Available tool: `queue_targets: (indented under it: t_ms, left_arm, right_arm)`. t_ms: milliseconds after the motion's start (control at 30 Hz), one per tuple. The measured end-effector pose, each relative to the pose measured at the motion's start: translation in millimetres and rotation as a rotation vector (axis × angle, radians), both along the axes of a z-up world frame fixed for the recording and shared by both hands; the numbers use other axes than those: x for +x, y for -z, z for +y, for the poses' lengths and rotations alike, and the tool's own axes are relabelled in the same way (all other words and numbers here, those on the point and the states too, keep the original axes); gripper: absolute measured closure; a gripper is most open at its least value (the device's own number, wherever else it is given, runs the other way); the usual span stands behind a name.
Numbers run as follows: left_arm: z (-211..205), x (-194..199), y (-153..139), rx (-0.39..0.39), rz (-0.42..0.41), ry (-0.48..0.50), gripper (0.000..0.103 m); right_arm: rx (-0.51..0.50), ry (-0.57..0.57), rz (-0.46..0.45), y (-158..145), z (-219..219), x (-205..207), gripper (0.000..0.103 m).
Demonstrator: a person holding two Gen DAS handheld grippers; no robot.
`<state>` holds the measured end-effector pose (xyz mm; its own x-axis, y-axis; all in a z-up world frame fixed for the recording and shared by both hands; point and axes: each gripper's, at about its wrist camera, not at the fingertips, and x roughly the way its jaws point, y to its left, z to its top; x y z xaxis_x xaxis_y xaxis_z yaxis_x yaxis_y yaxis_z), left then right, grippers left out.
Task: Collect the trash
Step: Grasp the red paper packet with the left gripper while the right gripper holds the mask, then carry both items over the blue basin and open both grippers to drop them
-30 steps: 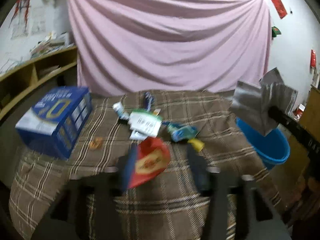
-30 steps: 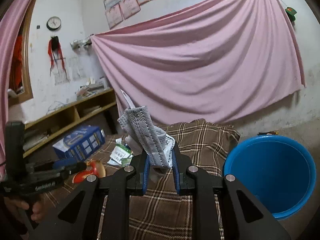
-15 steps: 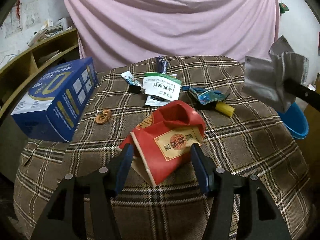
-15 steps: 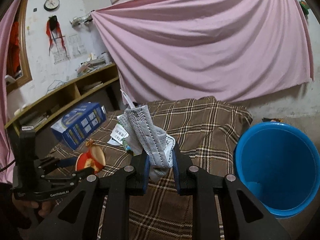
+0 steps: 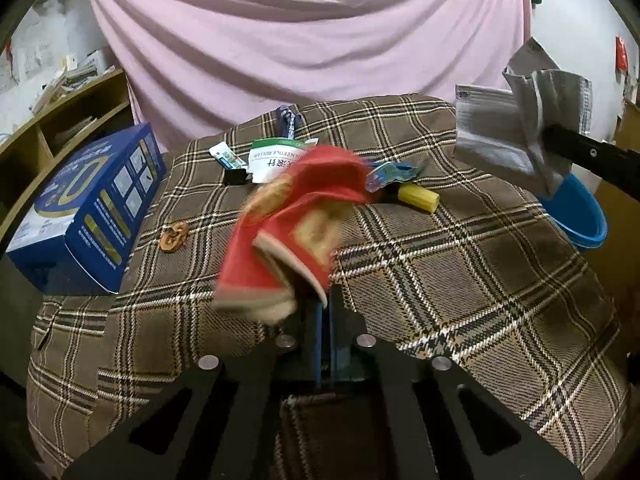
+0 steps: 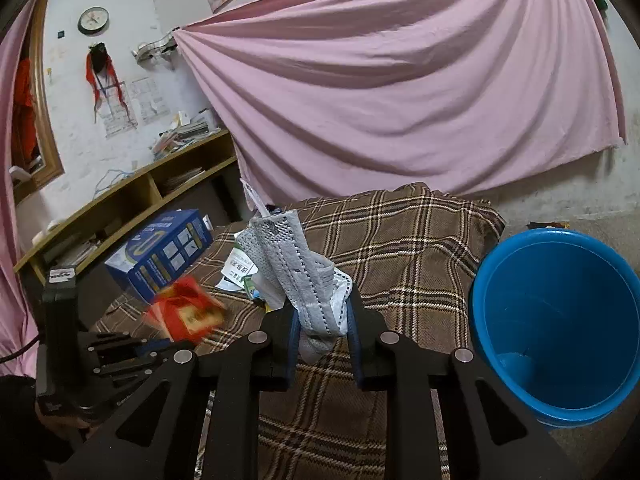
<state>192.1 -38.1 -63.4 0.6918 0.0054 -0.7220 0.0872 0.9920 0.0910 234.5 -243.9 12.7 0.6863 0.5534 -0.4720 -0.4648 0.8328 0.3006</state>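
Observation:
A red and gold paper packet (image 5: pixel 296 232) stands tilted and blurred above the plaid cloth, and my left gripper (image 5: pixel 325 308) is shut on its lower edge. The right wrist view shows the same red packet (image 6: pixel 186 312) at the left, with the left gripper (image 6: pixel 160 346) just below it. My right gripper (image 6: pixel 322 320) is shut on a crumpled grey face mask (image 6: pixel 288 256), held up off the table. From the left wrist view that mask (image 5: pixel 516 128) hangs at the upper right. A blue bucket (image 6: pixel 476 292) stands on the floor to the right of the table.
On the plaid-covered table (image 5: pixel 440 280) lie a white labelled packet (image 5: pixel 272 158), a blue wrapper (image 5: pixel 388 172), a yellow tube (image 5: pixel 418 198) and a small orange scrap (image 5: pixel 174 236). A blue box (image 5: pixel 92 200) sits at the left edge. Wooden shelves (image 6: pixel 132 188) and a pink curtain stand behind.
My left gripper's jaws have gone from wide apart around the red packet to shut on its edge, and the packet has tipped up. The left gripper sank nearer the table. The right still holds the mask.

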Motion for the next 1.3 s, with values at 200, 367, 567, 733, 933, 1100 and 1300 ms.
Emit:
queue_targets:
  t_ms: [200, 367, 567, 733, 933, 1100, 1300]
  left_arm:
    - [-8, -4, -15, -0.014, -0.082, -0.004, 0.102]
    - [-40, -8, -53, 0.009, -0.256, 0.053, 0.102]
    - [-93, 4, -100, 0.028, -0.413, 0.204, 0.102]
    - [-128, 8, -124, -0.007, -0.518, 0.301, 0.102]
    - [-172, 24, -127, -0.010, -0.531, 0.411, 0.102]
    - [-205, 46, -114, -0.010, -0.438, 0.475, 0.102]
    - [-231, 70, -97, -0.048, -0.272, 0.514, 0.102]
  right_arm:
    - [0.044, 0.029, -0.035, -2, -10, -5, 0.083]
    - [0.115, 0.097, -0.165, -14, -31, -22, 0.083]
    - [0.160, 0.253, -0.366, -36, -68, -44, 0.083]
    - [0.159, 0.395, -0.482, -48, -108, -54, 0.083]
    - [0.171, 0.510, -0.465, -44, -147, -48, 0.082]
    - [0.144, 0.568, -0.375, -31, -167, -34, 0.082]
    - [0.135, 0.589, -0.212, -10, -183, -12, 0.082]
